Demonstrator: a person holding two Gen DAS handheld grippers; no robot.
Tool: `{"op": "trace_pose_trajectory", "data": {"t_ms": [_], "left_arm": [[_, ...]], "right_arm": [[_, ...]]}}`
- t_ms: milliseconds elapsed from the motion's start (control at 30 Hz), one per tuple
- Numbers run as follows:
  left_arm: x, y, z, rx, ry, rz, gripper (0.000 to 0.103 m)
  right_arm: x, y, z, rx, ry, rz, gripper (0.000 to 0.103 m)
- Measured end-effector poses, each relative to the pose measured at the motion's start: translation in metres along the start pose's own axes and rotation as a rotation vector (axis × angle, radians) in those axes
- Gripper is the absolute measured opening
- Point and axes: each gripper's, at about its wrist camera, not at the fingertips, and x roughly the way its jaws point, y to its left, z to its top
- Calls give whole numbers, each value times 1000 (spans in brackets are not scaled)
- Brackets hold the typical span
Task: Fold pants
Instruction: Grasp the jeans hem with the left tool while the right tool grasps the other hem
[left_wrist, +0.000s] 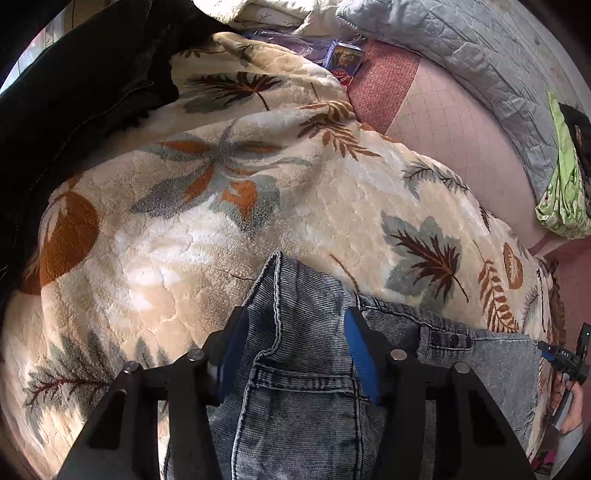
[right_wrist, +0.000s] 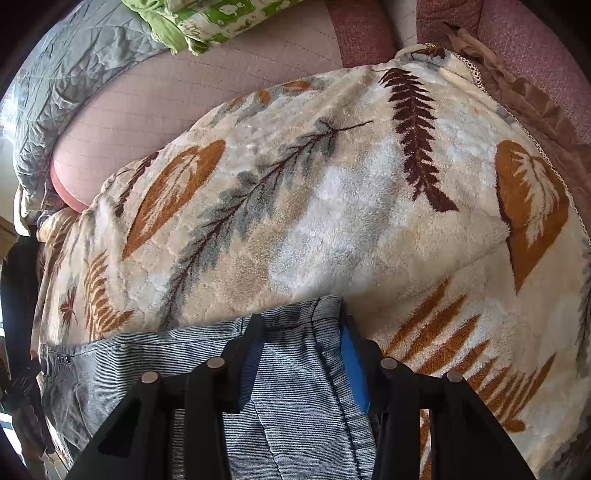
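Denim pants: pocket left view, hem right.

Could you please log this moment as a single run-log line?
task: fold pants | left tongs: around jeans waistband | right tongs: around jeans edge | surface: leaf blanket | fold: not yet

Supporting surface: a bed with a pink quilted mattress cover. Spread directly on it lies a cream fleece blanket printed with brown, orange and grey leaves, covering most of the near area. On the blanket rest grey washed denim pants, waistband edge toward the middle. A pale grey quilted bedspread is bunched along the far edge. A green patterned cloth bundle sits on the pink cover beside it. A dark zippered garment overlaps the blanket's left side. A small printed box lies at the blanket's far edge.
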Motion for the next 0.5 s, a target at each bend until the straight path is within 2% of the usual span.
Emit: {"op": "trace_pose_trajectory", "data": {"t_ms": [167, 200, 267, 300, 333, 500], "left_arm": [[15, -4, 4, -7, 34, -11, 38], [20, -4, 5, -10, 45, -4, 32], [27, -5, 5, -3, 58, 46, 10], [28, -5, 6, 2, 58, 61, 4], [27, -6, 7, 6, 51, 65, 4], [4, -20, 16, 96, -55, 130, 4]], "right_arm": [[0, 1, 0, -16, 4, -2, 43], [0, 2, 0, -21, 4, -8, 41], [-1, 4, 0, -35, 3, -27, 30], [-3, 4, 1, -42, 0, -38, 23], [-4, 5, 2, -52, -4, -46, 18], [-34, 15, 8, -115, -93, -82, 15]]}}
